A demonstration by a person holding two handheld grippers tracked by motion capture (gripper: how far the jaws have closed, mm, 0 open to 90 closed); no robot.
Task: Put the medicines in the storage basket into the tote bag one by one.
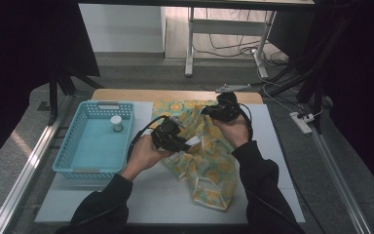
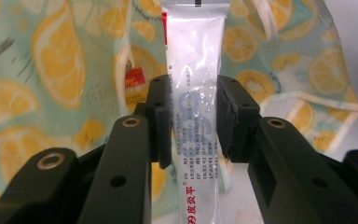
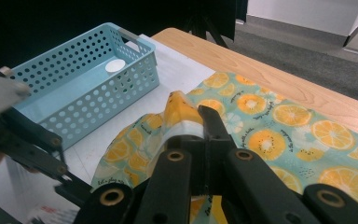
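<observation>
Gripping a white plastic ointment tube (image 2: 193,116) across its flat body, the left tongs (image 2: 193,122) hold it just above the lemon-print fabric bag (image 1: 209,161), pads pressed on both sides so it stays straight, probably for sliding into or out of the bag. Right tongs (image 3: 200,140) are clamped shut on a fold of the bag's edge, lifting it off the table (image 1: 141,195), likely to keep the mouth up and accessible. Light blue perforated plastic basket (image 1: 70,146) sits left of the bag, a small white jar (image 1: 116,123) upright inside, likely the sorting spot.
</observation>
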